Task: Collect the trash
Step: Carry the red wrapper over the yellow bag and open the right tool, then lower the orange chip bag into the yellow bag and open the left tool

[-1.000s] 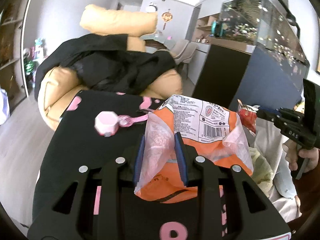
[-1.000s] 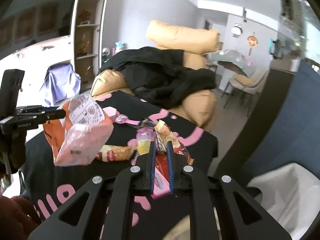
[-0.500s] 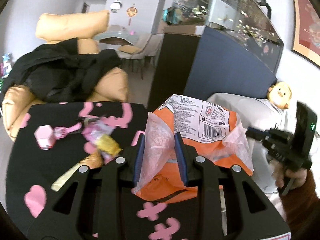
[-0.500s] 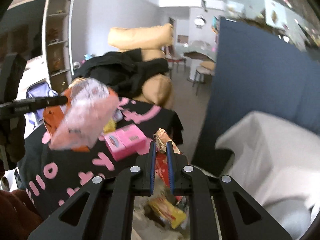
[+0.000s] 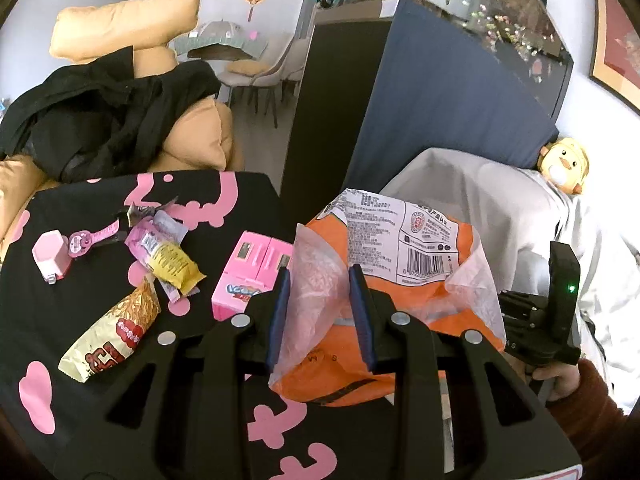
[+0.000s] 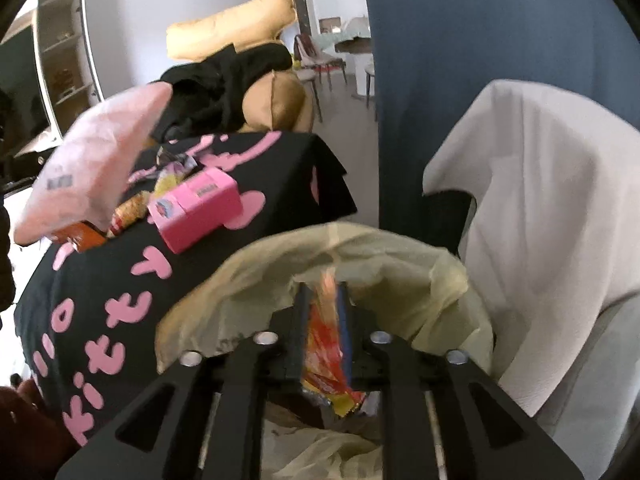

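Trash in hand, trash on the table

An orange snack bag (image 5: 384, 280) with a clear top sits upright between blue jaws; a red-yellow wrapper (image 6: 326, 344) hangs over the yellow-lined bin (image 6: 400, 268); more wrappers (image 5: 172, 264) lie on the table (image 5: 80, 400).

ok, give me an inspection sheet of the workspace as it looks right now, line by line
Surface: table under black cloth with pink print.
Job's things: orange snack bag in left gripper; red-yellow wrapper between the jaws of right gripper above lined bin; the jaws have just been opening.
Clutter: pink box, noodle packet, yellow wrapper, pink toy watch.
Cables: nothing seen.
Surroundings: tan sofa with black clothes, white-covered chair, fish tank.
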`<action>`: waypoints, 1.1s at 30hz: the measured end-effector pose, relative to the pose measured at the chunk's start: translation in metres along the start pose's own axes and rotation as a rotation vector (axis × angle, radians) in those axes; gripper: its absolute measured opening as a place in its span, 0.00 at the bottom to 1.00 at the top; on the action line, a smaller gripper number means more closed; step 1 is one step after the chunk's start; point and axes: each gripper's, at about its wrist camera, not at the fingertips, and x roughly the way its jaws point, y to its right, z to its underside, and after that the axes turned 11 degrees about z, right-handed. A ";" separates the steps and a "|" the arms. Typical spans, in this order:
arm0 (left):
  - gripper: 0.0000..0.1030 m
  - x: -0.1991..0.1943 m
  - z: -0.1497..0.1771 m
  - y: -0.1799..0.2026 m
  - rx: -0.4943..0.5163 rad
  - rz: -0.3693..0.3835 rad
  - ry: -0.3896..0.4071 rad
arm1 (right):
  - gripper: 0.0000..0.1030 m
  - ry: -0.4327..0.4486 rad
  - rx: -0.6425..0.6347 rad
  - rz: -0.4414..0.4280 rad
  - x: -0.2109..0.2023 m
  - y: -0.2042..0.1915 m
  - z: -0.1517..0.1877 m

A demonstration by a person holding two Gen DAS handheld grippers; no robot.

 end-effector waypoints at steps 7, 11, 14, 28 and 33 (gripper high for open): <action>0.28 0.020 0.009 0.003 0.006 0.010 -0.043 | 0.45 0.049 0.025 0.017 -0.016 0.013 0.002; 0.28 0.039 0.014 0.016 0.025 0.037 -0.077 | 0.46 0.094 0.050 0.099 -0.038 0.031 0.001; 0.28 0.059 0.018 0.033 0.059 0.059 -0.105 | 0.46 0.119 0.081 0.156 -0.054 0.049 0.001; 0.39 0.167 0.050 0.091 0.156 0.158 -0.254 | 0.46 0.154 0.178 0.238 -0.081 0.097 0.010; 0.52 0.168 0.048 0.081 0.090 0.170 -0.252 | 0.46 0.142 0.163 0.217 -0.070 0.090 0.011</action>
